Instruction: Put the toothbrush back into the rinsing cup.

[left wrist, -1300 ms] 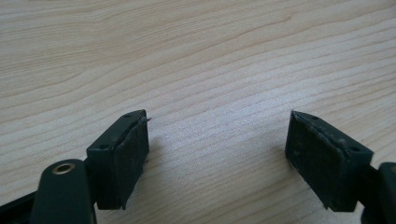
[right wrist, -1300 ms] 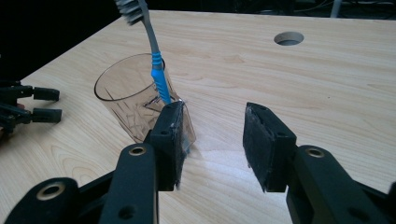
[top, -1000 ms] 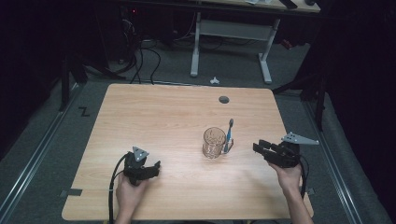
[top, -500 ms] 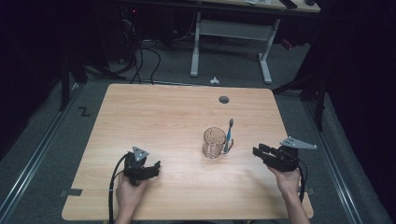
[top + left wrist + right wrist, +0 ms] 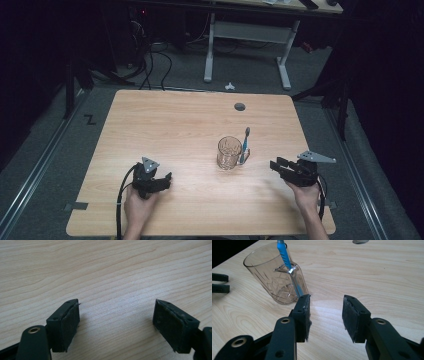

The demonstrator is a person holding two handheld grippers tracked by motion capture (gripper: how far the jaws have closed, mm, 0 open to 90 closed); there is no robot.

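Reaching for the toothbrush leaning outside the glass, at ten o'clock of the right gripper, risks toppling both; its jaws stand half open, empty. Left gripper gapes empty.

open hand-held gripper, glass, toothbrush

2 black tools, grey triangular plates, trailing black cables
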